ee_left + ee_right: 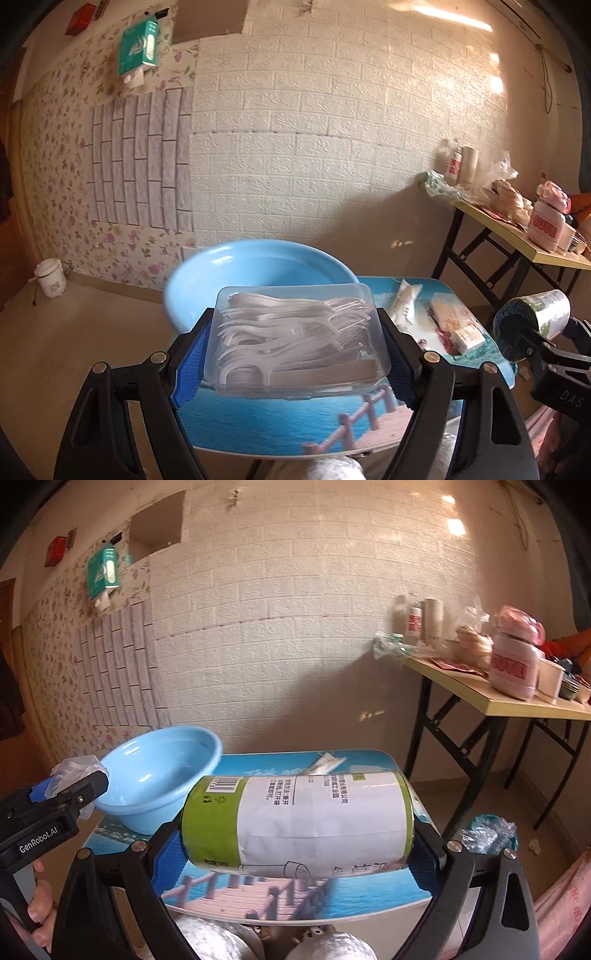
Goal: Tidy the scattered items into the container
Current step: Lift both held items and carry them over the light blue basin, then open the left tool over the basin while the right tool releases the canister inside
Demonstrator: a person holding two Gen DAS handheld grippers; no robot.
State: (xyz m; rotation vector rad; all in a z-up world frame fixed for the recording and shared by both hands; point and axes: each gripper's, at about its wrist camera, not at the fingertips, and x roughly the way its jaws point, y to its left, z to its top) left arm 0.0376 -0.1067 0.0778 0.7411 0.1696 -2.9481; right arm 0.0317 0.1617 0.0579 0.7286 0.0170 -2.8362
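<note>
My left gripper (295,343) is shut on a clear plastic box of white floss picks (295,339), held above the small table with the sea picture (280,424). Just behind the box stands the light blue basin (258,266) at the table's far left. My right gripper (295,830) is shut on a green and white roll of bags (303,823), lying crosswise between the blue pads. That roll (535,314) shows at the right edge of the left wrist view. The basin (159,775) sits to the left of the roll, with the left gripper (70,794) beside it.
A white tube (406,302) and small packets (458,328) lie on the table's right part. A cluttered folding table (517,701) stands at the right by the brick-pattern wall. A white pot (50,277) sits on the floor at the left. A crumpled bag (487,830) lies by the table.
</note>
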